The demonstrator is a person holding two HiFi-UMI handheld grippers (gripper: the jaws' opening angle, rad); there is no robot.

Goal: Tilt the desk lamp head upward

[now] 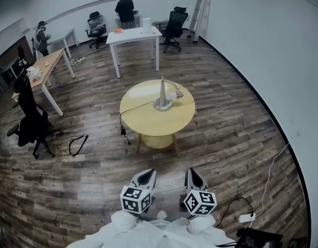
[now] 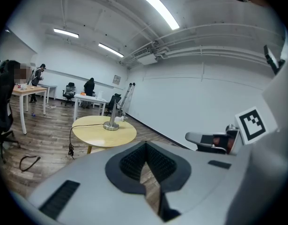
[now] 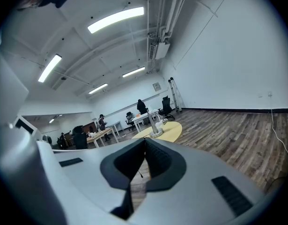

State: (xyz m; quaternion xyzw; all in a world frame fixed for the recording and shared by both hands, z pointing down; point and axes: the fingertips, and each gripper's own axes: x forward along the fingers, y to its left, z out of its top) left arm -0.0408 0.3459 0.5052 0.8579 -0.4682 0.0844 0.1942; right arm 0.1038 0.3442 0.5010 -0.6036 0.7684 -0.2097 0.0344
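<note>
Head view: your desk lamp (image 1: 163, 94) stands near the middle of the round yellow table (image 1: 148, 130), well apart from both grippers.

- Axis: the stem's long axis is upright, tapering to a point at the top. A thin arched neck curves from the tip over to the picture's right and down.
- Lamp head (image 1: 176, 94): small and pale, hanging low beside the stem, just above the tabletop. Its exact facing is too small to tell.
- Base (image 1: 163, 106): a flat round disc, silvery metal like the stem.
- Cord (image 1: 129, 112): thin and black, running left from the base across the tabletop and hanging off the rim.
- Table: smooth matte top on light wooden legs, standing on a dark wood-plank floor (image 1: 236, 138).
- Left gripper (image 1: 147, 175): the ribbed black pads meet at their tips, with nothing between them.
- Right gripper (image 1: 194, 176): likewise closed and empty.
- Both grippers have grey shells and marker cubes, sit low in the frame and point toward the table.
</note>
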